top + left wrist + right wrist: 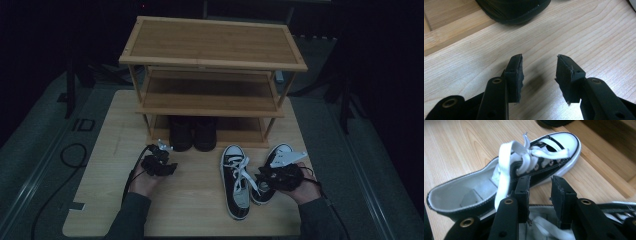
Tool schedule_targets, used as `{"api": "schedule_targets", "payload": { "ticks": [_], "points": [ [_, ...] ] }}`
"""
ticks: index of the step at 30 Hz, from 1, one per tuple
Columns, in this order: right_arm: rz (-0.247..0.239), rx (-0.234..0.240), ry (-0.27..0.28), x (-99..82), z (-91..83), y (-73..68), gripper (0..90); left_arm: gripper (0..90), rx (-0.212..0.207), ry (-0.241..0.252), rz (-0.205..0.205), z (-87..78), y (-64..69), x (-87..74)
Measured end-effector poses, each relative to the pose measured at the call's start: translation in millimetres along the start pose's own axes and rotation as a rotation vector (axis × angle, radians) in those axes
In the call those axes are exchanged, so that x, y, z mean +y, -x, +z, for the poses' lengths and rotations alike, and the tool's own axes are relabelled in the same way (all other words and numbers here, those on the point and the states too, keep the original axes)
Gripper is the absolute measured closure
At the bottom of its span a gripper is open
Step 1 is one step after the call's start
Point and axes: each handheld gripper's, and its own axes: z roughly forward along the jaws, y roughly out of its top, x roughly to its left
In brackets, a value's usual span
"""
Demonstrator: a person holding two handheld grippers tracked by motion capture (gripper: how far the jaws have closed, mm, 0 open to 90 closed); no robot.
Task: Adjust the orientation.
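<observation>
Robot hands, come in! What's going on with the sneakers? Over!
Left gripper open, idle. Right gripper open over right sneaker, gripping nothing. Left sneaker alongside, loose laces near jaws. Dark shoes fill bottom shelf.

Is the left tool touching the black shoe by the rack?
Apart. In the left gripper view, the left tool stands open over bare table, with wood showing between its tips and the black shoe.

right tongs (264,176) at right sneaker (270,172), grip unclear | left tongs (167,147) free
</observation>
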Motion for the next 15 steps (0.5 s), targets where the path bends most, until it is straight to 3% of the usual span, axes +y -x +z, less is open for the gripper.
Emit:
{"api": "schedule_targets", "payload": {
  "ticks": [15],
  "points": [
    [0.016, 0.056, -0.011, 11.1, 17.0, -10.7, 51.1, 57.4, 0.002, -0.015, -0.002, 3.3, -1.0, -1.4]
  ]
}}
